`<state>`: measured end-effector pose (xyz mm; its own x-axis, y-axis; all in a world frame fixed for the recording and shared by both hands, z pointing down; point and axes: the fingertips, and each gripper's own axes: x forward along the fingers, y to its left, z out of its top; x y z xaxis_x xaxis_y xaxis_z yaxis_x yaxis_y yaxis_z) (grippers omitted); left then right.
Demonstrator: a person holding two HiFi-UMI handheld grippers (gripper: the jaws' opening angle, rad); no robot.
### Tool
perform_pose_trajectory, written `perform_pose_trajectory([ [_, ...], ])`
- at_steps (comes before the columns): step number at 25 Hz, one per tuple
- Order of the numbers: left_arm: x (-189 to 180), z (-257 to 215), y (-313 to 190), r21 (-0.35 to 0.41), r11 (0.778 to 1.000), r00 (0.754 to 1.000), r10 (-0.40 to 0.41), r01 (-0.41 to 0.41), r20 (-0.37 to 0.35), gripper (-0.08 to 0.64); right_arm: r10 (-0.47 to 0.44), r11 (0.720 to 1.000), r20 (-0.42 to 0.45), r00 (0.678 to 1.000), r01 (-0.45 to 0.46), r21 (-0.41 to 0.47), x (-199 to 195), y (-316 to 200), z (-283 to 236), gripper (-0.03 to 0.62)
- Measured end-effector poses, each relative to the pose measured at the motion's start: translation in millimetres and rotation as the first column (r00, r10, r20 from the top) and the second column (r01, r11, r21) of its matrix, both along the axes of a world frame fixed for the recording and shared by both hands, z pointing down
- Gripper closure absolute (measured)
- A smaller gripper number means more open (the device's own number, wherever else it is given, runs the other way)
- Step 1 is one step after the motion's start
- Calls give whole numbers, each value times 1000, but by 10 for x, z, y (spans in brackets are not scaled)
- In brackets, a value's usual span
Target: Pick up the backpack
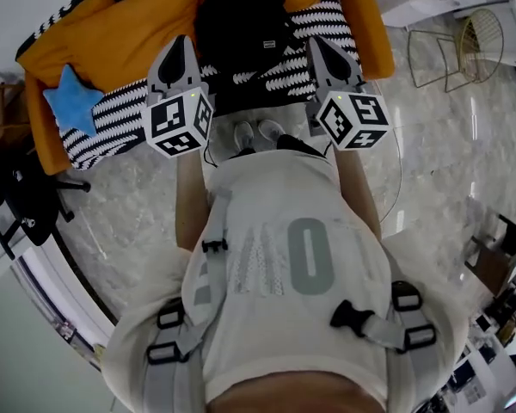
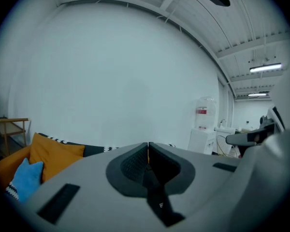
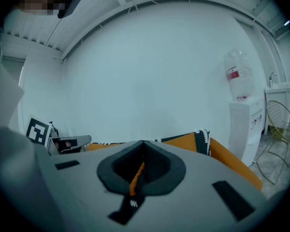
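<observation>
While I held both claws out ahead of my chest, neither carried anything. The left claw was pressed together, its pads meeting along one seam in the left gripper view. The right claw was pressed together too, with only a sliver of orange background showing through its throat.

- Both tips aimed at the sofa, close to level, one on either side of the backpack and apart from it.
- My reading: this was a staging pose. Flanking the bag keeps either side open for the approach, but the jaws would have to spread before any grasp.
- The backpack was a dark, slumped mass on the black-and-white striped cover, mid-seat, with orange cushions beside and behind it.
- Its long axis appeared to run away from me, from the seat's front edge toward the backrest.
- I could not tell which end was the top. No strap or handle was clear, only a small pale label right of centre.
- My shoes stood at the sofa's front edge, so I was squared up to the bag.
- Further out, a blue star cushion lay at the left end, well clear.
- A wire chair stood on the marble floor to the right.
</observation>
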<state>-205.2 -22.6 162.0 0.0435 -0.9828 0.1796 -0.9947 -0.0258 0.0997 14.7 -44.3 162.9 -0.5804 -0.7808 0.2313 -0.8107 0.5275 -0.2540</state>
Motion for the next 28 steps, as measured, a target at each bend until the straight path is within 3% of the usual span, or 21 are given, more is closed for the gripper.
perform_pose_trajectory([
  [7, 340, -27, -38, 11, 998, 998, 54, -55, 24, 538, 59, 998, 3, 998, -59, 5, 296, 27, 38, 586],
  [21, 462, -133, -128, 45, 999, 999, 26, -27, 21, 538, -3, 1000, 24, 1000, 2, 26, 378, -158, -1, 586],
  [26, 531, -261, -188, 110, 993, 999, 40, -38, -14, 507, -25, 998, 37, 999, 23, 50, 400, -234, -45, 575],
  [27, 553, -259, -213, 112, 993, 998, 50, -47, -30, 435, -42, 998, 47, 998, 40, 49, 378, -245, -45, 360],
  [28, 575, -244, -243, 111, 992, 997, 61, -55, -51, 342, -55, 997, 53, 997, 52, 49, 361, -257, -44, 246],
])
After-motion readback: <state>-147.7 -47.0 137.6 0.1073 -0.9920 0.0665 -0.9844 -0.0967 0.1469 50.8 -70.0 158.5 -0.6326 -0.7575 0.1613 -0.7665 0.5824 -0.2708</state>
